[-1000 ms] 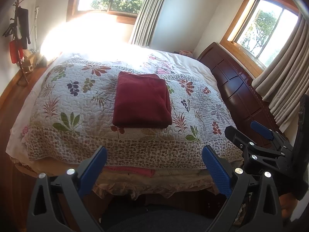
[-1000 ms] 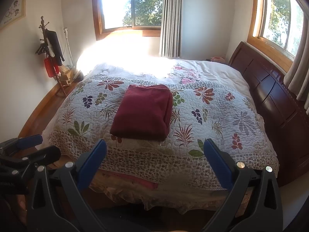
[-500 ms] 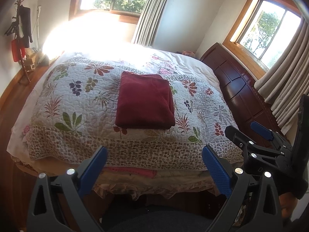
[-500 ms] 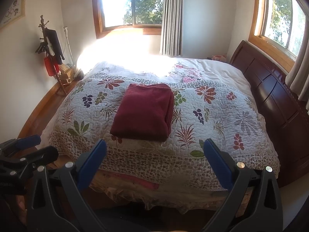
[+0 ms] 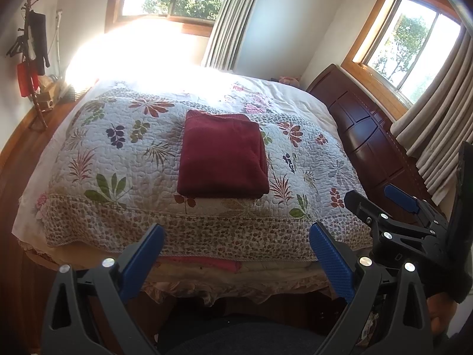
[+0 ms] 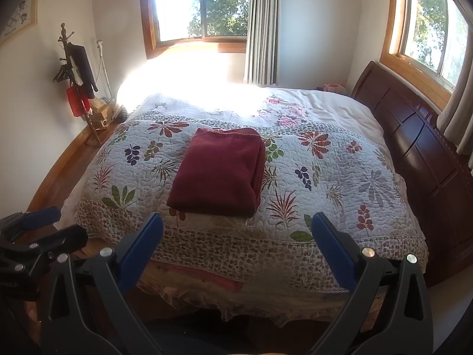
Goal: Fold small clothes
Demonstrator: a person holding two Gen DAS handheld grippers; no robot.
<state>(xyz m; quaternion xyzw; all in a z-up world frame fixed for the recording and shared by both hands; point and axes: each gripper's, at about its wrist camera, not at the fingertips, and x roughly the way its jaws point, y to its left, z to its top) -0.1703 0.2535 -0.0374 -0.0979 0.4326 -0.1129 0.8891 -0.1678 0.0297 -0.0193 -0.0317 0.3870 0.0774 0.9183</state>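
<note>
Left wrist view shows the folded red garment (image 5: 222,155) lying on the floral quilt (image 5: 124,159), no writing readable anywhere, with the left gripper (image 5: 236,254) and right gripper (image 6: 236,245) both spread wide, empty.

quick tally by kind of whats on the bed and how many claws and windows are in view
folded dark red garment: 1
floral quilt: 1
claws: 2, left claw and right claw, both open and empty
windows: 2, far window and side window
total: 6
</note>
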